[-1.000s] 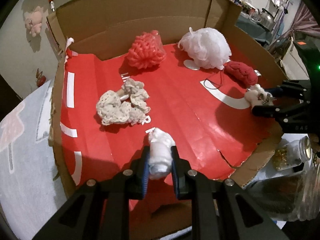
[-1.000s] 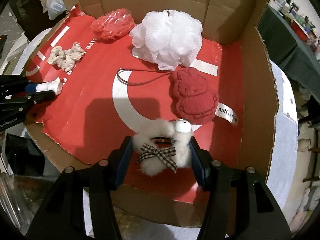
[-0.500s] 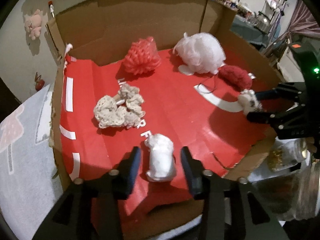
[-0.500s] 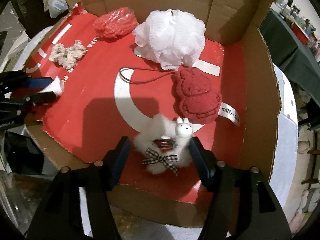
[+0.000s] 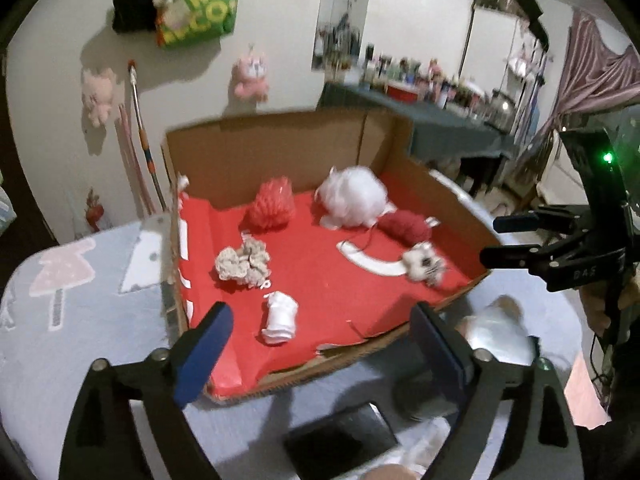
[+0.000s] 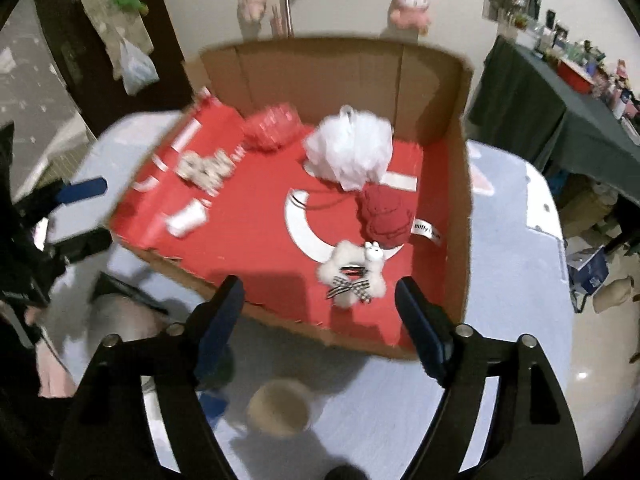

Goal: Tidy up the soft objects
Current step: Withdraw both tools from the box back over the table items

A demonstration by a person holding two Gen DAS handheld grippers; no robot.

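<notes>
A shallow cardboard box (image 5: 280, 160) (image 6: 460, 208) with a red floor holds several soft things. A small white rolled cloth (image 5: 280, 314) (image 6: 186, 218) lies near its front edge, free of my left gripper (image 5: 320, 344), whose jaws are opening wide above and behind it with nothing between them. A fluffy white plush with a checked bow (image 6: 354, 276) (image 5: 424, 266) lies on the red floor, clear of my right gripper (image 6: 318, 320), whose jaws are also opening and hold nothing. Further in lie a white mesh puff (image 6: 350, 152), a red plush (image 6: 386, 214), a pink-red puff (image 5: 272, 206) and a beige crochet piece (image 5: 242, 264).
The box stands on a pale blue cloth-covered table (image 5: 80, 320). In front of the box are a dark flat object (image 5: 340, 436), a jar (image 6: 280, 408) and a shiny blurred container (image 5: 496, 332). Pink plush toys hang on the wall (image 5: 250, 76). A dark green table (image 6: 532, 112) stands at the right.
Both grippers let go of their toys, opened wide, and pulled up and back from the box. The white cloth and the fluffy plush now lie loose on the red floor.
</notes>
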